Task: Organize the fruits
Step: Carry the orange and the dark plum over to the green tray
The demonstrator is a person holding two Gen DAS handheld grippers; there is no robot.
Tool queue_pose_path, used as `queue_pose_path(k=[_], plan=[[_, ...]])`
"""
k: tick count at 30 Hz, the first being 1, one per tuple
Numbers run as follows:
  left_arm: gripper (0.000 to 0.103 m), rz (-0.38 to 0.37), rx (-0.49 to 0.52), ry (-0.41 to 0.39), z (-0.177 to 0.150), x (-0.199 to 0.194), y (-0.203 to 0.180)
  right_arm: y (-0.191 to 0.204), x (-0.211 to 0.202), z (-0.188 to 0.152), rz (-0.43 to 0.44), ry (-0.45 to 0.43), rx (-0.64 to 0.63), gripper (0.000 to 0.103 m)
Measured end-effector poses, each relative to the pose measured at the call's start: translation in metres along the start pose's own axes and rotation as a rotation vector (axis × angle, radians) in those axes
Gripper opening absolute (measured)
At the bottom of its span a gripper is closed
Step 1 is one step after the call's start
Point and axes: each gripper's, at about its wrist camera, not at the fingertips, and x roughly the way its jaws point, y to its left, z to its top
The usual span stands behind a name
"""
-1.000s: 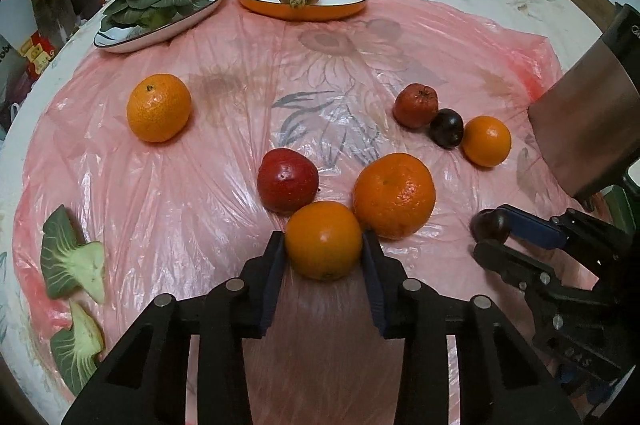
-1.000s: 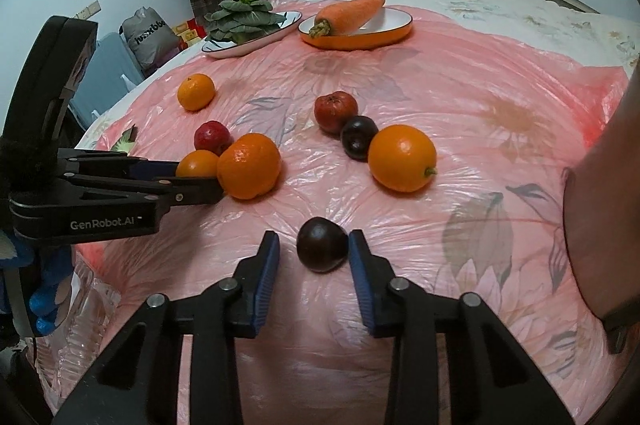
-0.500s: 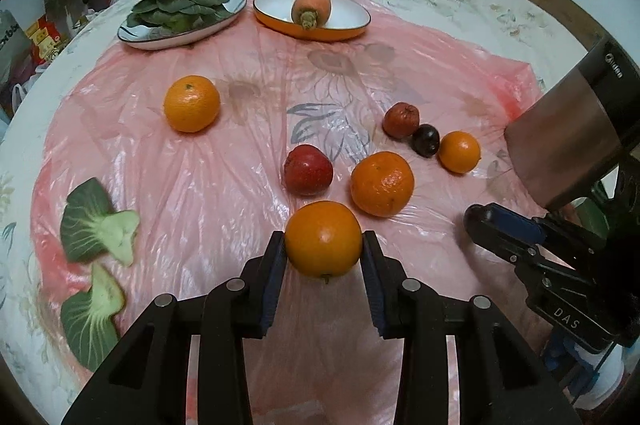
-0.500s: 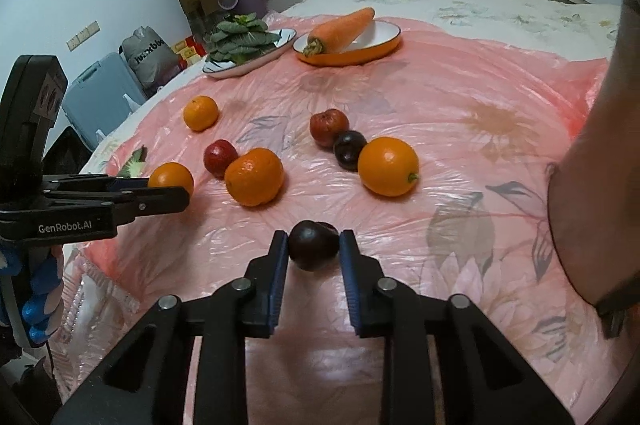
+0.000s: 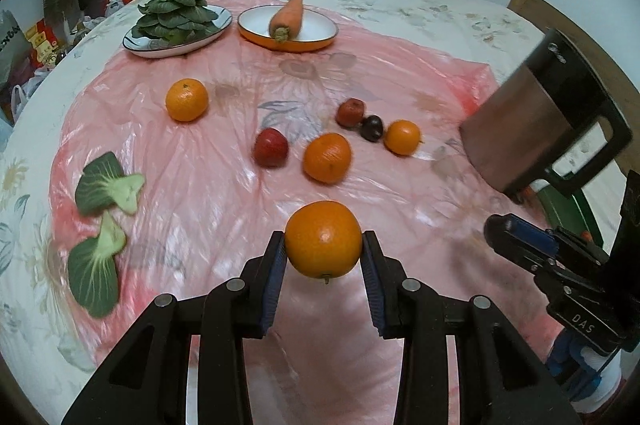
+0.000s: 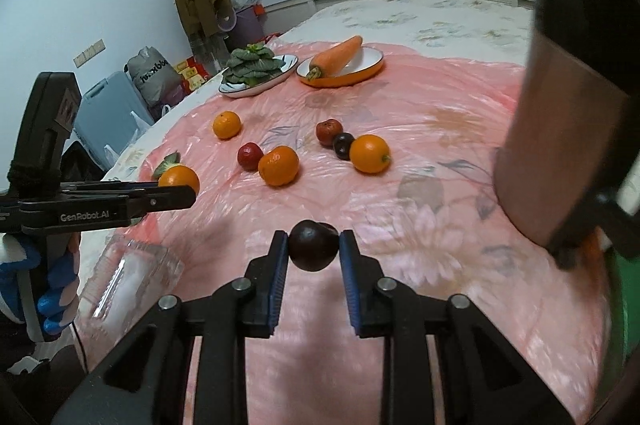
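Fruits are mid-sort: the left gripper (image 5: 324,251) clamps an orange (image 5: 323,239) clear of the bed's pink sheet (image 5: 224,193), the right gripper (image 6: 313,252) pinches a dark plum (image 6: 313,245), probably bound for separate groups; other fruit lies ahead.

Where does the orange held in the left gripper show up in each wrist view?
Left wrist: held orange at lower centre, clamped between the left gripper pads.
Right wrist: same orange at left middle, partly behind the gripper seen side-on.
Shared landmark: the carrot on the orange-rimmed plate, far side.
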Motion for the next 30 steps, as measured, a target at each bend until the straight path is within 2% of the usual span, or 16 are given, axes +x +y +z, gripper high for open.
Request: queue_pose_path(k=[9, 24, 30], plan=[[0.032, -0.063, 0.074, -0.006, -0.017, -0.019, -0.055, -0.02, -0.068, -0.03, -0.07, -0.047, 0.049, 0.011], [0.032, -0.226, 0.253, 0.034, -0.042, -0.021, -0.186, -0.11, -0.171, -0.088, -0.27, -0.105, 0.202, 0.011], [0.032, -0.27, 0.304, 0.05, -0.046, -0.011, -0.233, -0.142, -0.193, -0.106, -0.328, -0.111, 0.245, 0.011]])
